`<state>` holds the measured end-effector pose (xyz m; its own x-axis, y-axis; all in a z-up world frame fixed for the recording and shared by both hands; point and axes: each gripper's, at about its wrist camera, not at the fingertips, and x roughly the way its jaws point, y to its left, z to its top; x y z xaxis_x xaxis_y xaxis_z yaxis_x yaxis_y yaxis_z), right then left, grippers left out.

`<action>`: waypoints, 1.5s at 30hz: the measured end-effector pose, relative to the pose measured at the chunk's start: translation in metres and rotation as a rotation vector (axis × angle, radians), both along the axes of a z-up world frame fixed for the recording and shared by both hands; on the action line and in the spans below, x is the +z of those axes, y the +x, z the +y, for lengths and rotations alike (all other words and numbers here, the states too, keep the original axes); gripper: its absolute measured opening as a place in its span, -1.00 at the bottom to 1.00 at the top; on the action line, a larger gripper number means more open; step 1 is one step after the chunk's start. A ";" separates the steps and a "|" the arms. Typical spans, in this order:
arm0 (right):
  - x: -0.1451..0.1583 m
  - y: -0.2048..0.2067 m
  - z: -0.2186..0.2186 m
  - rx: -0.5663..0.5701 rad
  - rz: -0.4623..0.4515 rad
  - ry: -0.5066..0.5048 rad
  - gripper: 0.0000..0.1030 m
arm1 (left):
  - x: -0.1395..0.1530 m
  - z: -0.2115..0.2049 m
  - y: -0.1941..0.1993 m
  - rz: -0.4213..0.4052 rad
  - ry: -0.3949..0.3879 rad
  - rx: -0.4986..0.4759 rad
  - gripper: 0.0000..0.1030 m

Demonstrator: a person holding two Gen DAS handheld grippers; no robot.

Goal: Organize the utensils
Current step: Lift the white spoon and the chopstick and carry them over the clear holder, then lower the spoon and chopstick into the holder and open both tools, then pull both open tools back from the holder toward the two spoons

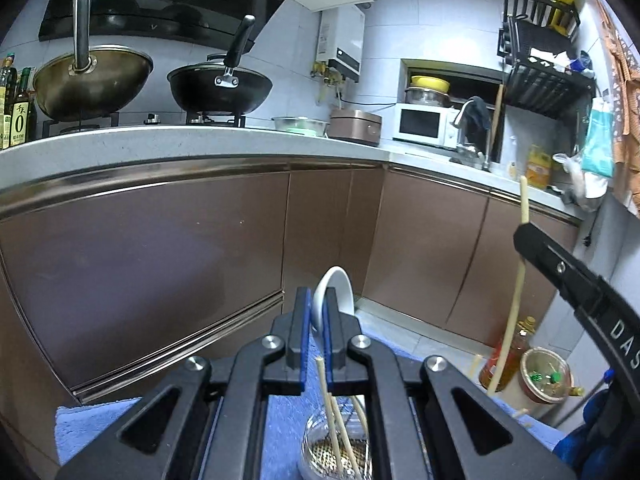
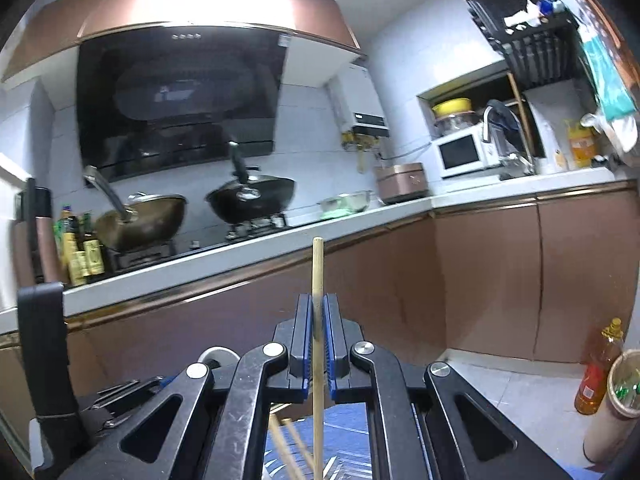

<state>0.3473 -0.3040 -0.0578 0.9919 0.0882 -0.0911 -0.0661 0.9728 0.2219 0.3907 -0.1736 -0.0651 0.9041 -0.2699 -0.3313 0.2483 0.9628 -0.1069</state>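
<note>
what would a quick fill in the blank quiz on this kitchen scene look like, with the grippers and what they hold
1. The left gripper is shut on a white ____.
2. The right gripper is shut on a single wooden ____.
3. Below the left gripper, more chopsticks stand in a clear ____.
4. On the stove, the steel wok sits to the ____ of the black wok in the left wrist view.

Missing words: spoon; chopstick; jar; left
</note>
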 end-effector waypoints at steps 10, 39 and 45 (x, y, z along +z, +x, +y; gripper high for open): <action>-0.036 0.007 0.003 -0.046 0.046 -0.051 -0.87 | -0.043 -0.015 0.010 -0.024 0.030 0.038 -0.89; 0.008 -0.181 -0.004 -0.055 0.088 0.041 0.48 | 0.018 0.061 -0.162 -0.058 0.065 -0.034 0.09; -0.008 -0.220 -0.004 -0.059 0.133 0.105 0.76 | 0.020 0.072 -0.216 -0.095 0.122 -0.003 0.11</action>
<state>0.1276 -0.3079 -0.0654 0.9755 0.0463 -0.2152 0.0270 0.9450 0.3259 0.1744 -0.1014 -0.0454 0.9320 -0.2358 -0.2754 0.2549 0.9663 0.0352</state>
